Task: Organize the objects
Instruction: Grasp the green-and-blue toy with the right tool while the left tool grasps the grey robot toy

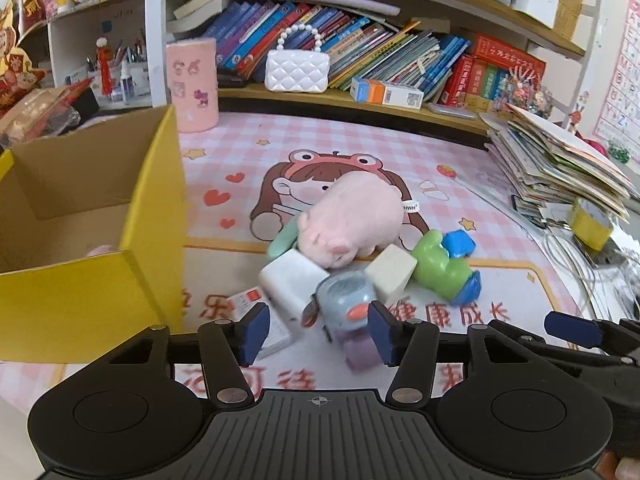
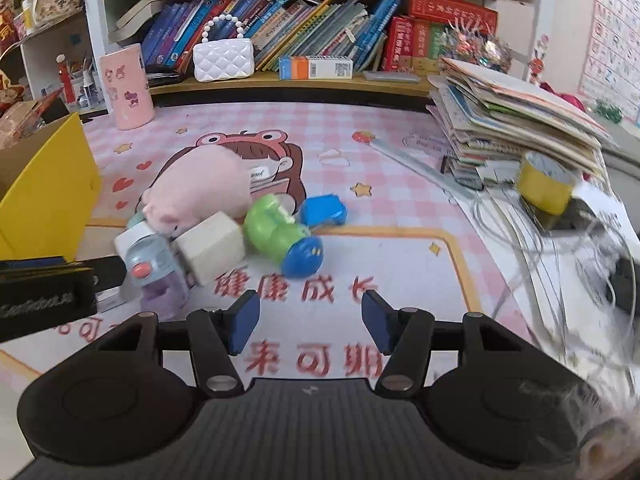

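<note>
A heap of toys lies on the pink cartoon mat (image 1: 460, 184): a pink plush pig (image 1: 352, 216) (image 2: 200, 184), a white block (image 1: 292, 280), a cream block (image 1: 392, 274) (image 2: 212, 246), a green figure with blue feet (image 1: 440, 268) (image 2: 276, 232) and a grey-blue duck toy (image 1: 344, 292) (image 2: 150, 264) with a purple base. My left gripper (image 1: 318, 330) is open around the duck toy, its left pad well clear of it. My right gripper (image 2: 308, 326) is open over bare mat, in front of the green figure, nothing between its pads. An open yellow cardboard box (image 1: 80, 292) (image 2: 48, 192) stands to the left.
A flat white packet (image 1: 248, 300) lies beside the box. A pink cylinder (image 1: 194, 84), white purse (image 1: 298, 70) and bookshelf line the back. A paper stack (image 1: 560, 164), yellow tape roll (image 1: 592, 224) and cables (image 2: 560, 248) crowd the right.
</note>
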Demonstrator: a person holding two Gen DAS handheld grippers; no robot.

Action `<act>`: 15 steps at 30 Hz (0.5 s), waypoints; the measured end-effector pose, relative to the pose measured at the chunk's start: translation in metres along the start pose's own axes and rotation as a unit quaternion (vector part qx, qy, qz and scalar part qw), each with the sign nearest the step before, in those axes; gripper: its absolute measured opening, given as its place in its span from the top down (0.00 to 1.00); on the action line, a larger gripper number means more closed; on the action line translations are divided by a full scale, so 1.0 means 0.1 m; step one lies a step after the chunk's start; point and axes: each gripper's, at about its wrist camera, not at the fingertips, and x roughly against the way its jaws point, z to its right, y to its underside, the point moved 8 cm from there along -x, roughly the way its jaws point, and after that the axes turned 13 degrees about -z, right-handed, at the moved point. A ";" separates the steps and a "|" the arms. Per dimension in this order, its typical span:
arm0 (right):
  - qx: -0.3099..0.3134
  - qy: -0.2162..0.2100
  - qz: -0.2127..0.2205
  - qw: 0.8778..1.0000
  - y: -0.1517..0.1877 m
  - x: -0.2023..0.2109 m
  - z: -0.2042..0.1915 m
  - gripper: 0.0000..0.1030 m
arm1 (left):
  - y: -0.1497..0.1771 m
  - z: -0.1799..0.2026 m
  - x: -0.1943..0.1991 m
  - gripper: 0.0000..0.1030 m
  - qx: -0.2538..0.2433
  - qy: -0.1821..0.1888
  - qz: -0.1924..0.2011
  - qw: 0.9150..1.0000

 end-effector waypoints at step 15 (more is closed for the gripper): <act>0.113 -0.031 -0.017 0.993 -0.42 -0.63 -0.07 0.47 | -0.17 0.12 -0.53 0.59 0.034 -0.008 -0.036 0.999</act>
